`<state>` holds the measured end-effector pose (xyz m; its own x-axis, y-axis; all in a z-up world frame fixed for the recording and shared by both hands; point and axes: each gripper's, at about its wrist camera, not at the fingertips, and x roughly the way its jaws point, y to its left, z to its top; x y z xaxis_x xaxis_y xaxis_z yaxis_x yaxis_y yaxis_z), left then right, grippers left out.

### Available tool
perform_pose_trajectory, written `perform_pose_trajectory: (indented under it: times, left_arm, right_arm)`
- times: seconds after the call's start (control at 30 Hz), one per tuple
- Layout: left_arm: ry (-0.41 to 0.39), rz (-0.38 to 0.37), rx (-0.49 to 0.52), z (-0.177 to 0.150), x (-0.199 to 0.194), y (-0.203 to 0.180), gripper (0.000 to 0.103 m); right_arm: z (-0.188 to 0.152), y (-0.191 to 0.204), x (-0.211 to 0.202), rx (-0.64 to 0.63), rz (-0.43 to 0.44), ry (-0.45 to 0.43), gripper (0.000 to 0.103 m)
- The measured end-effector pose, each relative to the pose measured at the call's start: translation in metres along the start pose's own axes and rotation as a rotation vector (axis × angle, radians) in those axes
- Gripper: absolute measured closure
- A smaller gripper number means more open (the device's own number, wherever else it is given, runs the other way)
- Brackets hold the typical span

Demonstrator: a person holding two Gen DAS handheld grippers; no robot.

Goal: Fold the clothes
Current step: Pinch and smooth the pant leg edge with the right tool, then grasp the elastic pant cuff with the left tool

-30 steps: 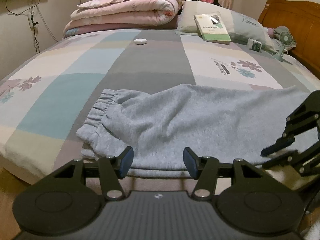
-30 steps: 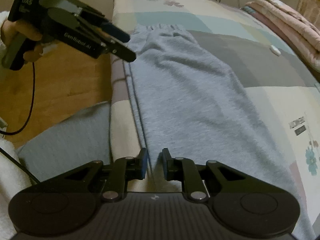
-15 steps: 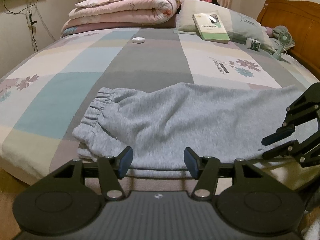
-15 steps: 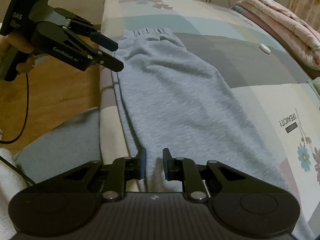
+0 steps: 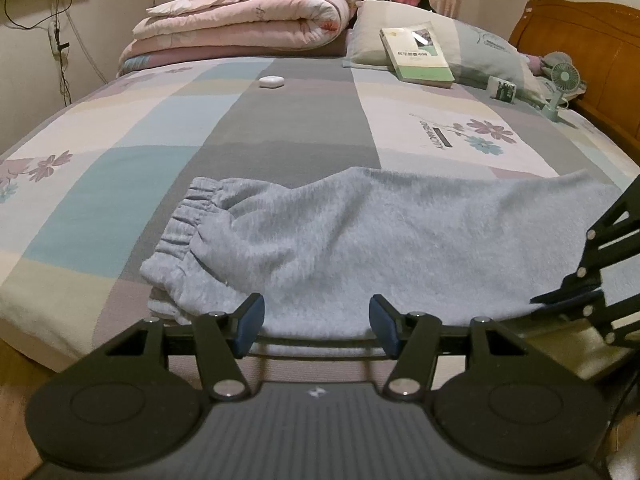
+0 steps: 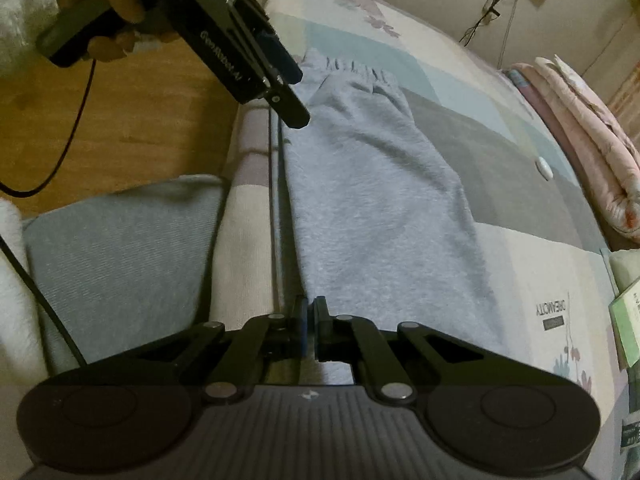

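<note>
The left gripper (image 5: 316,322) tilts down at the near edge of the bed (image 5: 280,128), its jaws apart with nothing between them, held by a hand (image 6: 116,8) on its grip. The right gripper (image 6: 310,328) slants more steeply; its jaws have just been closing and now sit clenched, though whether they pinch cloth cannot be told. The fuzzy grey trousers (image 5: 380,248), elastic waistband gathered, lie flat along that edge on the patchwork bedspread.
</note>
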<state>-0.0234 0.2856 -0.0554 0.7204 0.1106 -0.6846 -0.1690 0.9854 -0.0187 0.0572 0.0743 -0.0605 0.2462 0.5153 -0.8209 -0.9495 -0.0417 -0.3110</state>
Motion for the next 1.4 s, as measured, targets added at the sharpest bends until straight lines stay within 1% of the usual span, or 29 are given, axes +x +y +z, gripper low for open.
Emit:
perform_pose_trajectory:
  times: [0.2, 0.37, 0.43, 0.53, 0.6, 0.67, 0.73, 0.77, 0.8, 0.87, 1.0, 1.1, 1.13, 1.17, 1.27, 1.37, 1.4]
  left_arm:
    - [0.010, -0.010, -0.008, 0.000, 0.004, 0.003, 0.044]
    - [0.009, -0.002, -0.013, 0.001, 0.005, 0.007, 0.044]
    - [-0.001, 0.006, -0.012, 0.003, 0.004, 0.011, 0.044]
    - [-0.028, 0.036, 0.002, 0.011, 0.006, 0.018, 0.044]
    - [-0.052, 0.064, 0.007, 0.020, 0.010, 0.026, 0.045]
    - [-0.079, 0.100, 0.003, 0.030, 0.017, 0.037, 0.046]
    - [-0.090, 0.138, -0.014, 0.039, 0.026, 0.051, 0.051]
    - [-0.093, 0.160, -0.018, 0.042, 0.032, 0.058, 0.061]
    - [-0.094, 0.175, -0.025, 0.046, 0.039, 0.066, 0.067]
    - [-0.091, 0.183, -0.055, 0.051, 0.052, 0.080, 0.072]
    - [-0.061, 0.128, -0.107, 0.049, 0.078, 0.096, 0.073]
    - [-0.069, 0.106, -0.125, 0.041, 0.084, 0.097, 0.075]
    - [-0.080, 0.103, -0.118, 0.039, 0.083, 0.096, 0.078]
    - [-0.088, 0.112, -0.090, 0.037, 0.082, 0.092, 0.077]
    - [-0.101, 0.152, 0.027, 0.032, 0.081, 0.078, 0.078]
    - [-0.092, 0.149, 0.049, 0.033, 0.083, 0.075, 0.078]
    - [-0.087, 0.137, 0.035, 0.034, 0.084, 0.078, 0.078]
  right_arm:
    - [-0.008, -0.006, 0.000, 0.062, 0.035, 0.030, 0.099]
    - [-0.009, -0.003, 0.002, 0.094, 0.125, 0.061, 0.102]
    - [-0.012, 0.000, 0.006, 0.091, 0.110, 0.081, 0.102]
    - [-0.012, -0.014, 0.000, 0.178, 0.135, 0.063, 0.102]
    - [-0.010, -0.023, -0.006, 0.233, 0.153, 0.040, 0.098]
    - [-0.007, -0.029, -0.013, 0.260, 0.148, 0.004, 0.093]
    - [-0.003, -0.034, -0.017, 0.279, 0.146, -0.016, 0.091]
    - [-0.001, -0.036, -0.017, 0.286, 0.141, -0.022, 0.090]
    - [0.000, -0.038, -0.017, 0.293, 0.136, -0.028, 0.090]
    - [0.001, -0.040, -0.017, 0.308, 0.130, -0.039, 0.090]
    - [0.002, -0.046, -0.017, 0.354, 0.134, -0.073, 0.087]
    - [0.002, -0.050, -0.022, 0.385, 0.117, -0.095, 0.081]
    - [0.001, -0.050, -0.024, 0.390, 0.106, -0.097, 0.079]
    - [0.000, -0.052, -0.026, 0.402, 0.098, -0.103, 0.078]
    - [-0.005, -0.057, -0.029, 0.445, 0.078, -0.121, 0.074]
    - [-0.009, -0.062, -0.031, 0.501, 0.070, -0.141, 0.068]
    - [-0.011, -0.063, -0.032, 0.521, 0.069, -0.148, 0.068]
